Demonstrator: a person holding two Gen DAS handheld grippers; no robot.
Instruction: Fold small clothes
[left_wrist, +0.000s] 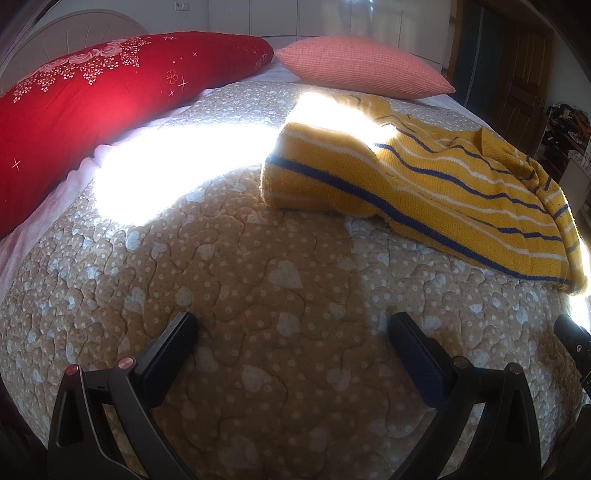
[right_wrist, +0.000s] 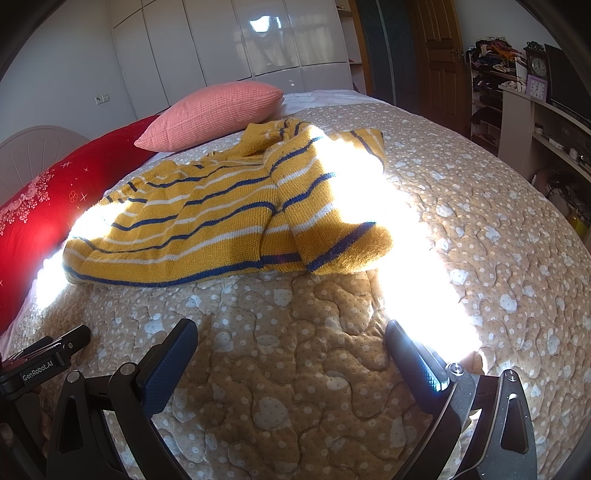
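A small yellow knitted sweater (left_wrist: 436, 184) with blue and white stripes lies on the quilted bed, one sleeve folded across its body. In the right wrist view the sweater (right_wrist: 207, 221) sits straight ahead, a sleeve cuff nearest on the right. My left gripper (left_wrist: 293, 328) is open over bare quilt, short of the sweater and to its left. My right gripper (right_wrist: 291, 336) is open too, hovering over the quilt just in front of the sweater's hem. Neither holds anything. The other gripper's edge (right_wrist: 55, 354) shows at the left.
A beige heart-patterned quilt (left_wrist: 240, 258) covers the bed. A red pillow (left_wrist: 92, 103) and a pink pillow (right_wrist: 214, 110) lie at the head. A bright sun strip (right_wrist: 406, 240) crosses the bed. Shelves with a clock (right_wrist: 537, 77) stand at the right.
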